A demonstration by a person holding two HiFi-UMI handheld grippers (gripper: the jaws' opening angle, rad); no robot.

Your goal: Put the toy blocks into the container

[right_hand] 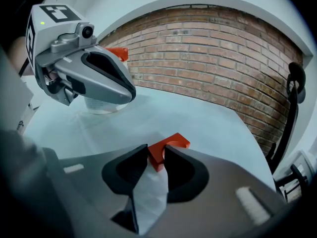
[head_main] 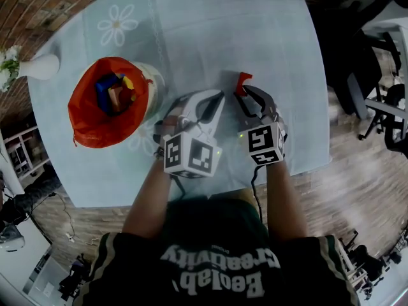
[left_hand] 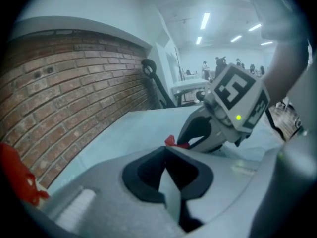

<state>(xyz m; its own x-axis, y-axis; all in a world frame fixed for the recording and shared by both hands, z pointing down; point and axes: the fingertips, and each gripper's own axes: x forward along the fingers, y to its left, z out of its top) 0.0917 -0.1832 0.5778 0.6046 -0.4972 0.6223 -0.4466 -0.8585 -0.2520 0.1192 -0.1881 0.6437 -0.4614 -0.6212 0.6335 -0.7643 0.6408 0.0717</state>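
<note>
Several toy blocks (head_main: 115, 92) already lay inside the orange-lined container (head_main: 81, 125) at the left of the table (head_main: 210, 24). One red block (right_hand: 174, 143) sat on the cloth, well apart from the container, pinched between the right gripper's (right_hand: 156, 153) part-closed jaws. The left gripper (left_hand: 166, 151) sat beside it, jaws together and empty. Judged left to do: lift, carry over, drop in.

Our left claw (left_hand: 164, 151) points across the pale bench (left_hand: 114, 133), its jaws together with nothing between them; just beyond, our right claw (left_hand: 181, 143) tilts down with a red block (left_hand: 170, 141) at its tips, a brick wall (left_hand: 64, 93) running along the left and distant figures (left_hand: 218, 62) under strip lights (left_hand: 204, 20)
</note>
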